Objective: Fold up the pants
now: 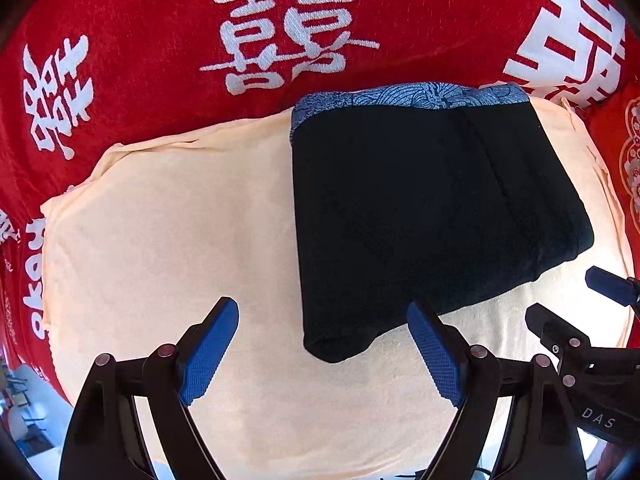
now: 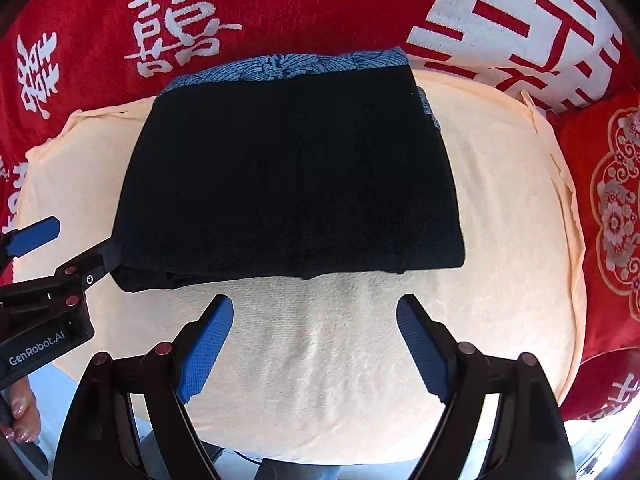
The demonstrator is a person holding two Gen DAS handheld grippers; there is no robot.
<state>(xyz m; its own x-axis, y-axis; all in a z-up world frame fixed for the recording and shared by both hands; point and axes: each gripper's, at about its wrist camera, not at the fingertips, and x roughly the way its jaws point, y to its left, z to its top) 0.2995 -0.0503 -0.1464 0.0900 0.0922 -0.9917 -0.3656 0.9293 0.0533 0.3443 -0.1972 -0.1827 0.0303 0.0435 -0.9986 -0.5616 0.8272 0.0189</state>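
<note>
- Pants [image 2: 288, 172], black with a blue patterned waistband [image 2: 288, 66] at the far edge, lie folded into a compact rectangle; in the right wrist view they fill the centre and upper middle of the frame, in the left wrist view they sit right of centre [image 1: 432, 216]
- Cream towel [image 1: 168, 232] lies flat under the pants and spreads out around them, wider toward the left of the left wrist view
- Red cloth [image 1: 160, 20] with large white Chinese characters covers the surface beyond the towel, across the top of both frames
- Red cushion [image 2: 612, 208] with a floral medallion sits at the right edge of the right wrist view, just beside the towel
- Left gripper [image 1: 323, 344]: blue-padded fingers [image 1: 208, 356] spread wide apart, holding nothing, hovering over the towel with the near left corner of the pants between the tips; it also shows at the lower left of the right wrist view [image 2: 80, 240]
- Right gripper [image 2: 315, 340]: fingers [image 2: 420, 352] likewise spread apart and empty, over bare towel just short of the near edge of the pants; it shows at the right edge of the left wrist view [image 1: 576, 304]
</note>
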